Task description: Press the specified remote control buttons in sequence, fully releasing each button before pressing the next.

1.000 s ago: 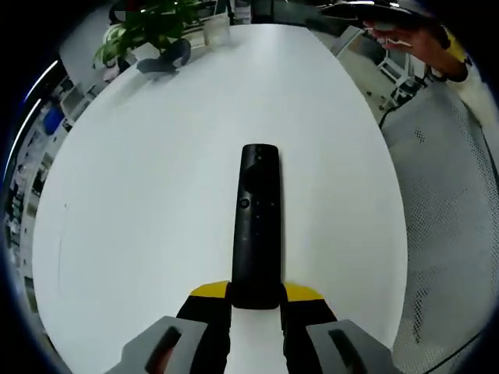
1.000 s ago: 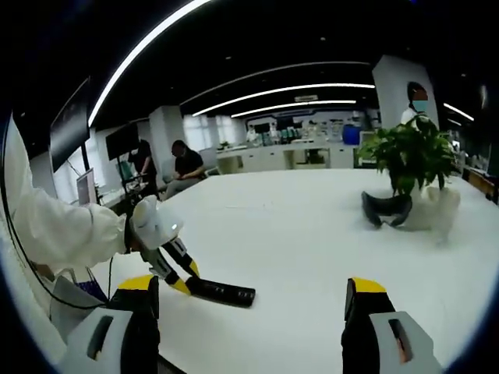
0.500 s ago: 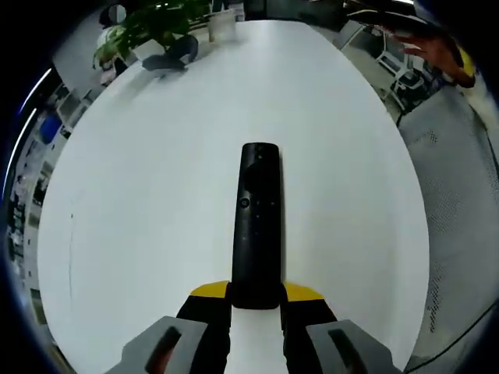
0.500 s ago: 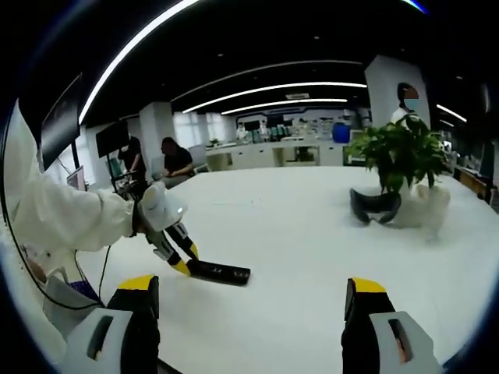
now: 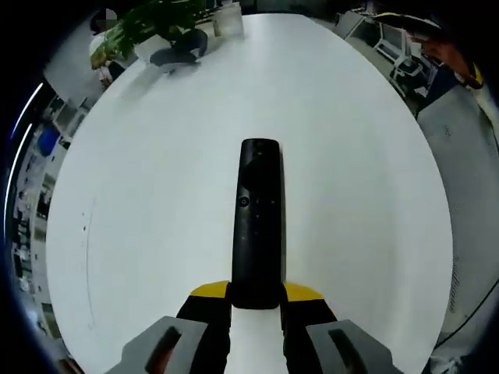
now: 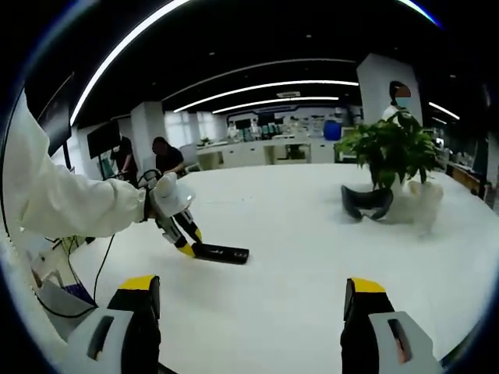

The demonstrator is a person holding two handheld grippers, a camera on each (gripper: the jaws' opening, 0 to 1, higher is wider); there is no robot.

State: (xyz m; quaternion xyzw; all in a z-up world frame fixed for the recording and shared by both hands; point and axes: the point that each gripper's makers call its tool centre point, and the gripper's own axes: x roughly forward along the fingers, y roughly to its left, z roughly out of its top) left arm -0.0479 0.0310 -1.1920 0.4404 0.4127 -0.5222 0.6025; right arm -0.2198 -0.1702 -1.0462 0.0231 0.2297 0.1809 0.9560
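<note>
The left gripper (image 5: 256,300) pinches the near end of a black remote (image 5: 256,218) above the white table (image 5: 156,195); the right gripper (image 6: 248,308) hangs spread wide, well apart.

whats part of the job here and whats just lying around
Job:
- remote, clamped in the left tool
- right tool, open, off the remote

Lying about:
- plant
- dark headset beside the plant
- white table under it all
</note>
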